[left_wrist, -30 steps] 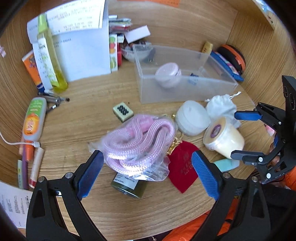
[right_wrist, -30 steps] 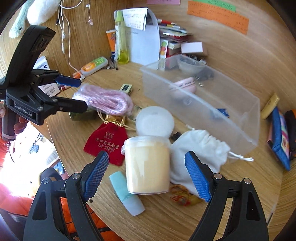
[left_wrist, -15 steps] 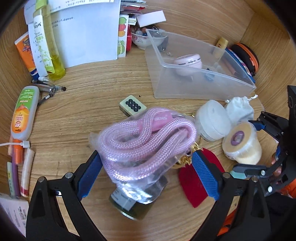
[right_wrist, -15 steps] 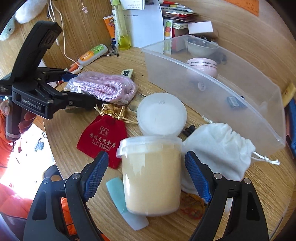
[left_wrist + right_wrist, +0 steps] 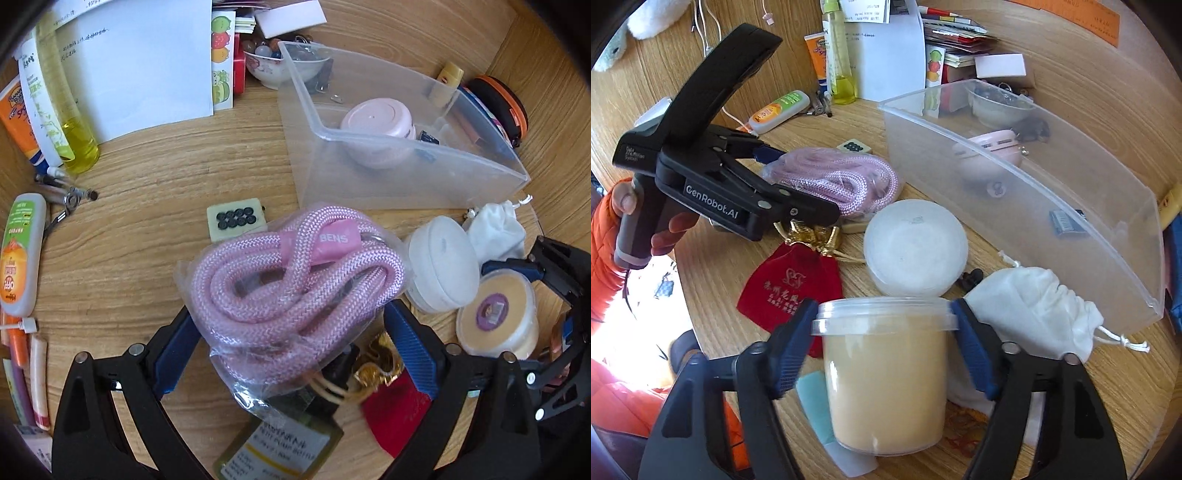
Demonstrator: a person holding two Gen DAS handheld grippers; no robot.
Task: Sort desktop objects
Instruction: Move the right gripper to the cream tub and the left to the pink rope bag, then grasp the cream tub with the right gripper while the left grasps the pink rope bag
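On the bench, right gripper fingers just closed against the cream jar, left gripper fingers wide around the bagged pink rope, clear bin far right.

Both grippers are built alike — black plastic frames with 2 long fingers, each tipped by a blue ribbed pad. On the right gripper round silver screw heads sit at the joints where the fingers meet the black arms. The left gripper shows its side: a black pistol-shaped body with a curved top housing, white "GenRobot.AI" lettering on the lower bar, small faint print near the rear, silver rivets along the linkage and a grey handle. The hand on that handle comes out of a puffy, quilted orange sleeve — more of the same orange fabric shows below.
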